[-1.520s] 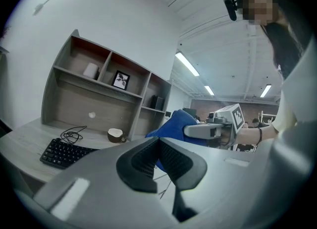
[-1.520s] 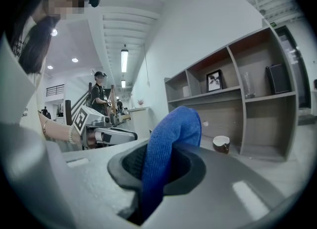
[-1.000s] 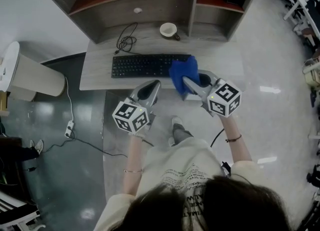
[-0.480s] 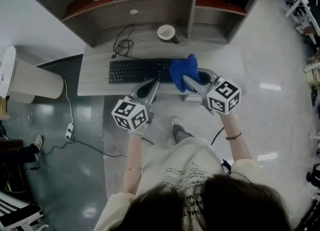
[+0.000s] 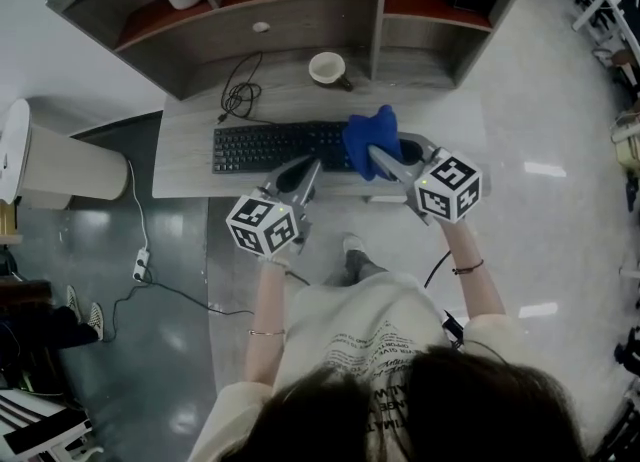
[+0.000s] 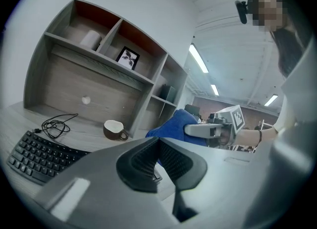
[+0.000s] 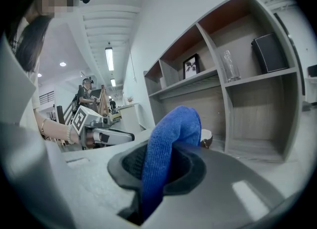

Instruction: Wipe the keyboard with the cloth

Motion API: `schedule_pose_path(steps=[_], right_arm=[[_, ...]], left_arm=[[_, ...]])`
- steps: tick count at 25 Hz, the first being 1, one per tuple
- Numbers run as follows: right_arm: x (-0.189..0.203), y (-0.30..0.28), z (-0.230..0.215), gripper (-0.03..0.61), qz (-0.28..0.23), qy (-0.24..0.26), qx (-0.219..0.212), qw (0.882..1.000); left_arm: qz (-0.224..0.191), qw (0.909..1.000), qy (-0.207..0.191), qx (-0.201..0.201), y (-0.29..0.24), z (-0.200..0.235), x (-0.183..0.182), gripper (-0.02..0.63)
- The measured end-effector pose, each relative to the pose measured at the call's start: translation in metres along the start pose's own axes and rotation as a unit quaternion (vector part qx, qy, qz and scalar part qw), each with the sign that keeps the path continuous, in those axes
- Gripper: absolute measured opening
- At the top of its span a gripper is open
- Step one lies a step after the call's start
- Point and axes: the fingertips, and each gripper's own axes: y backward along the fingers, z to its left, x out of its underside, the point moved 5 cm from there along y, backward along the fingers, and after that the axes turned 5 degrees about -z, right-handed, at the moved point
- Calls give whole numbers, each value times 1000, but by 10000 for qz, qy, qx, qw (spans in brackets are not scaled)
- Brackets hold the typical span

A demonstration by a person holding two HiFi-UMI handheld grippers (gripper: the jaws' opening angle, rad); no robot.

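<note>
The cloth point(image 5: 368, 135) is bunched over the right end of the keyboard point(image 5: 270, 147), pinched between the jaws of the right gripper point(image 5: 390, 160). The left gripper point(image 5: 298, 175) hovers at the front edge of the desk point(image 5: 190, 175), its jaws pressed together on nothing.

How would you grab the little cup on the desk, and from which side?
Probably by the rim, from above: the cup stands upright, mouth open, so one jaw fits inside, one outside. Its small handle sticks out to the right. Use the left gripper, which holds nothing.
</note>
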Motion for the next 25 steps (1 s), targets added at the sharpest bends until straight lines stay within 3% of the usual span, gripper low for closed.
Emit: schedule_pose_path(steps=[15,25], right_arm=[[20,13,-44,52,249,-54,411,9988],[38,6,-66,52,497,-222,829,9951]], left_arm=[[300,9992,84,233,-46,1,16,-3],[736,9960,296,414,-66,14,41,-3]])
